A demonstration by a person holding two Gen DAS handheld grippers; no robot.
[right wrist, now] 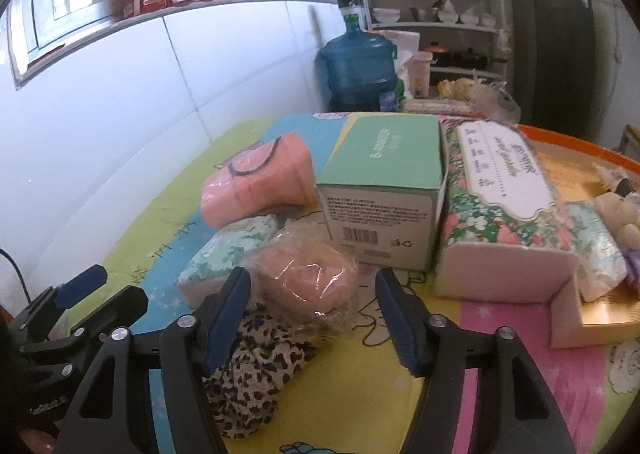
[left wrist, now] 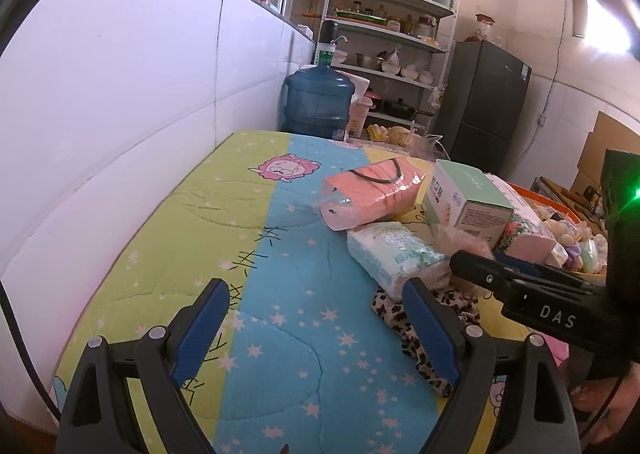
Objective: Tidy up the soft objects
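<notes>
Leopard cloth lies nearest, rumpled on the quilt-covered counter under the right tool. That tool is spread wide and grips nothing; its two fingers flank a pink bundle wrapped in clear film, which rests on the cloth. The left tool is also wide and empty, low over bare quilt, with the cloth at its right finger.

The step in hand looks like the approach to a pick: the bundle sits between the right fingers but is not yet pinched. Next, the fingers probably need to go a little deeper and shut gently, since the film looks slippery and the cloth below could snag.

Counting outward: one cloth, one bundle, one small tissue pack just beside it, one coral pack tilted behind, one green box, one floral tissue pack. An orange tray at the right holds plush toys; their number is unclear. One water jug stands beyond the counter.
</notes>
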